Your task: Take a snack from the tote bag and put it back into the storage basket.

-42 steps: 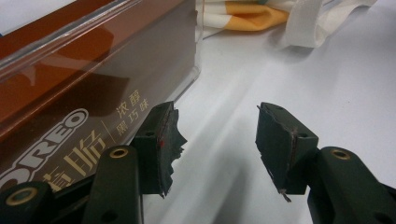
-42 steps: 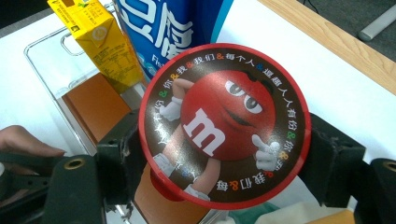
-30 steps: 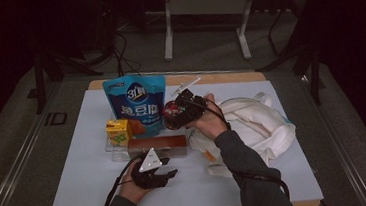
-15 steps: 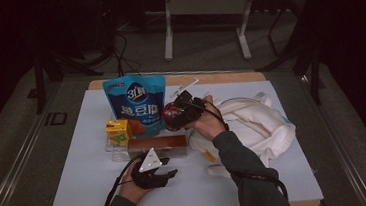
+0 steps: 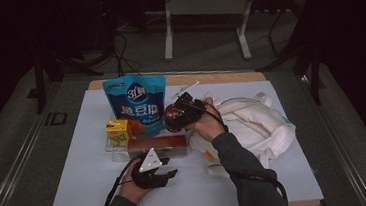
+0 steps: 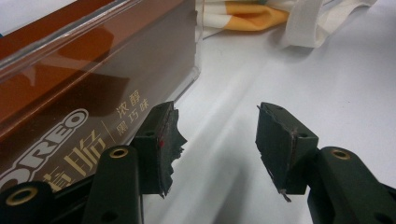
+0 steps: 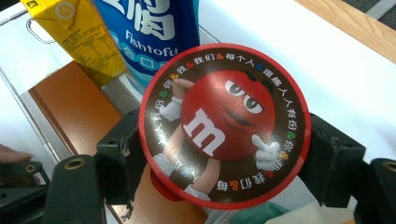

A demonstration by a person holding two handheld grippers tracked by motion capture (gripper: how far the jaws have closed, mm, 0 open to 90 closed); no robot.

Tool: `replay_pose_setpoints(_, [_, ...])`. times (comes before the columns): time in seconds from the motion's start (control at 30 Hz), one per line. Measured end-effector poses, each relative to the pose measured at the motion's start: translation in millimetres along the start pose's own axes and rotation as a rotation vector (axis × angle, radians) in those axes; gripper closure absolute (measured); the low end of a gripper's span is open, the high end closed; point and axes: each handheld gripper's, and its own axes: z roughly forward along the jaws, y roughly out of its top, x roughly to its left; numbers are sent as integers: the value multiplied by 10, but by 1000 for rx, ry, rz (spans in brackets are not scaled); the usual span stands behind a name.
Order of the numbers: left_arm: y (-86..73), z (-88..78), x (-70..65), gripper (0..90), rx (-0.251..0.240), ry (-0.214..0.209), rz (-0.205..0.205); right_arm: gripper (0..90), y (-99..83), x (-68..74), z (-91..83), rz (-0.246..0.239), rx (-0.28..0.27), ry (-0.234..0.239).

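High view: right tool point(image 5: 176, 116) is held above the tabletop point(image 5: 78, 192), clenched on a round M&M's tub point(image 5: 173, 117). Tub hangs just over the clear tray point(image 5: 110, 148) that carries the blue Fishtofu pouch point(image 5: 137, 104), the yellow juice carton point(image 5: 118, 132) and the brown Oreo box point(image 5: 156, 145). Left tool point(image 5: 165, 176) rests low on the tabletop just in front of the box, jaws apart, nothing between them. White cloth bag point(image 5: 258, 126) lies to the right of the right hand.

Left gripper view: both pads bare; Oreo box point(image 6: 84, 79) sits beside the left-hand jaw, close but whether touching cannot be told. Risk: a sideways nudge here shoves the box and the tray with it.

Right gripper view: M&M's tub point(image 7: 224, 123) is pinched at its rim from two sides, lid facing the camera. Grip is on a curved, smooth edge. Risk: the tub may rotate or slip out if the wrist tips. Juice carton point(image 7: 72, 35) and pouch point(image 7: 149, 32) stand close behind; lowering the tub without clearance could topple the carton or lean the pouch over.
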Motion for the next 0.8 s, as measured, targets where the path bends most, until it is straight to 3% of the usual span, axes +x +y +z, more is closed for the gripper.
replay_pose_setpoints(0.8, [0, 0, -1, 475, -1, -1, 0, 251, -92, 36, 166, -12, 46, -18])
